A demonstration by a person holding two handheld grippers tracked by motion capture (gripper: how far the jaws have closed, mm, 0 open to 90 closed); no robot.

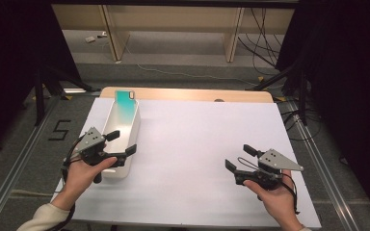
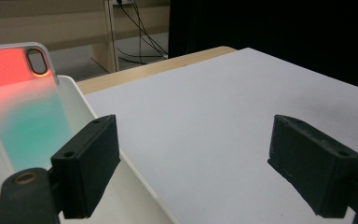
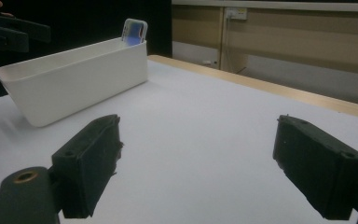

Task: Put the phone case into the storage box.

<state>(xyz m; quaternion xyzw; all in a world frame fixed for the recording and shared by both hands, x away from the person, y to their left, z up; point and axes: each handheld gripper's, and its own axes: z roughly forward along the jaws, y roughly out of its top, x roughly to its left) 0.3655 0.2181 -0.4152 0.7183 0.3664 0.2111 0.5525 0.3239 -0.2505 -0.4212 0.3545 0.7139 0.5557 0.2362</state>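
White table: phone case (image 1: 124, 102) in bin (image 1: 131, 130) beside open, empty left gripper (image 1: 120, 143).

Glossy translucent plastic phone case (image 2: 25, 107) in matt white plastic bin (image 1: 127, 126) w/ smooth paper sheet (image 1: 197, 144)

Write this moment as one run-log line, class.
left gripper: open, over white plastic bin's near end | right gripper: open, empty | clear teal phone case: leaning inside bin's far end
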